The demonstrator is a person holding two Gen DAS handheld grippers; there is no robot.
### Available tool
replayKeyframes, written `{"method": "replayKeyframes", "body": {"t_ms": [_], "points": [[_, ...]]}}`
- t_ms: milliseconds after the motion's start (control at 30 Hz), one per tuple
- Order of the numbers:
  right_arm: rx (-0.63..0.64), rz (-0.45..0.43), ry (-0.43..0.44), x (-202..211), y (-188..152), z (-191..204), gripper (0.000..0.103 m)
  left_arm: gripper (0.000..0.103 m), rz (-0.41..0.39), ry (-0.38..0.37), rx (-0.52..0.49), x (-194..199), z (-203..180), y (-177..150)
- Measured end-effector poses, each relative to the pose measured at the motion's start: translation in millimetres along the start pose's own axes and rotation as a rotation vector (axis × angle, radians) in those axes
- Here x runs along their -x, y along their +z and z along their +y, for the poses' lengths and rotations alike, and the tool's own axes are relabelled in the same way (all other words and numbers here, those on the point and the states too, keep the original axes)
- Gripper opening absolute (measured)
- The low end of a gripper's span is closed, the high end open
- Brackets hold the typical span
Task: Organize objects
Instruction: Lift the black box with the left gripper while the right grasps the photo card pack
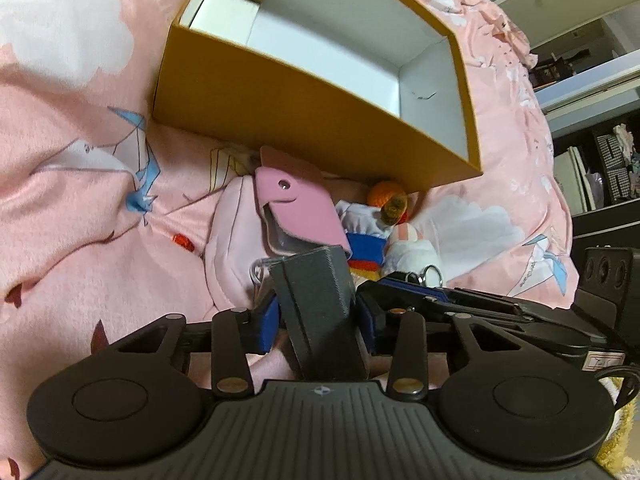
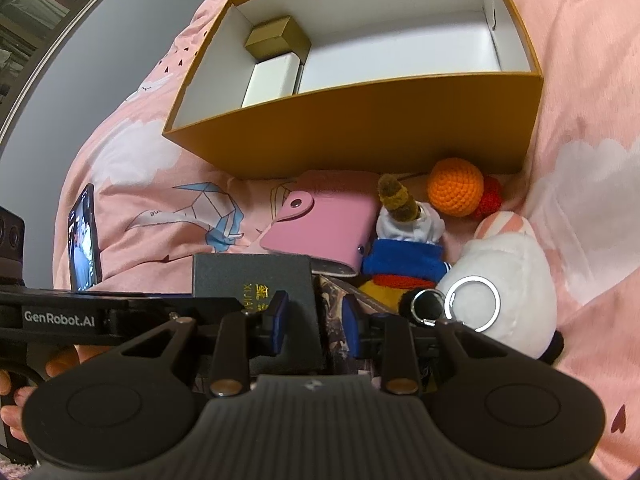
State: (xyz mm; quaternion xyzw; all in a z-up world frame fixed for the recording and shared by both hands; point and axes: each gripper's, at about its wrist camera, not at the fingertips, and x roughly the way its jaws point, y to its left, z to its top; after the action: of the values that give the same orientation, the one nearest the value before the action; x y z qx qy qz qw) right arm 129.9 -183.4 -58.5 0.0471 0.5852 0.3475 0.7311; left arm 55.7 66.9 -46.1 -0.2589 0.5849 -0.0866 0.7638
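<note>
An open yellow box (image 1: pixel 304 120) with a white inside lies on the pink bed; it also shows in the right wrist view (image 2: pixel 360 136), holding a small gold box (image 2: pixel 276 38) and a white box (image 2: pixel 272 78). My left gripper (image 1: pixel 316 312) is shut on a dark grey box (image 1: pixel 320 304). That dark box with gold letters (image 2: pixel 248 280) shows in the right wrist view. My right gripper (image 2: pixel 314 318) stands around a patterned flat item (image 2: pixel 334 316); whether it grips is unclear. A pink wallet (image 1: pixel 296 212) (image 2: pixel 324 228) lies in front of the yellow box.
An orange crochet ball (image 2: pixel 456 188), a doll in white and blue (image 2: pixel 408 248), a white plush (image 2: pixel 504 280) with a metal ring (image 2: pixel 472 300) lie to the right of the wallet. A phone (image 2: pixel 82 240) stands at left. Pink bedding (image 1: pixel 80 200) lies all around.
</note>
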Motion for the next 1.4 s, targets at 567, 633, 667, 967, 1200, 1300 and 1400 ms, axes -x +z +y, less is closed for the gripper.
{"method": "replayKeyframes", "body": {"t_ms": [567, 633, 667, 967, 1200, 1300, 1400], "points": [[0.03, 0.012, -0.041, 15, 12, -7, 0.04, 0.041, -0.066, -0.01, -0.043, 23, 6, 11], [0.08, 0.055, -0.046, 10, 12, -1, 0.04, 0.041, -0.052, -0.019, -0.032, 20, 9, 11], [0.118, 0.078, -0.061, 6, 14, 3, 0.04, 0.041, -0.047, -0.022, -0.026, 19, 9, 12], [0.379, 0.338, -0.122, -37, 38, 13, 0.043, 0.041, 0.004, -0.015, -0.007, 4, 11, 10], [0.375, 0.47, -0.038, -67, 45, 1, 0.064, 0.039, 0.004, -0.031, -0.014, 3, 11, 7], [0.391, 0.491, -0.016, -73, 43, 1, 0.07, 0.039, -0.017, -0.026, -0.038, 9, 8, 6], [0.463, 0.487, -0.046, -73, 38, 14, 0.068, 0.039, -0.056, -0.01, -0.063, 18, 5, 6]]}}
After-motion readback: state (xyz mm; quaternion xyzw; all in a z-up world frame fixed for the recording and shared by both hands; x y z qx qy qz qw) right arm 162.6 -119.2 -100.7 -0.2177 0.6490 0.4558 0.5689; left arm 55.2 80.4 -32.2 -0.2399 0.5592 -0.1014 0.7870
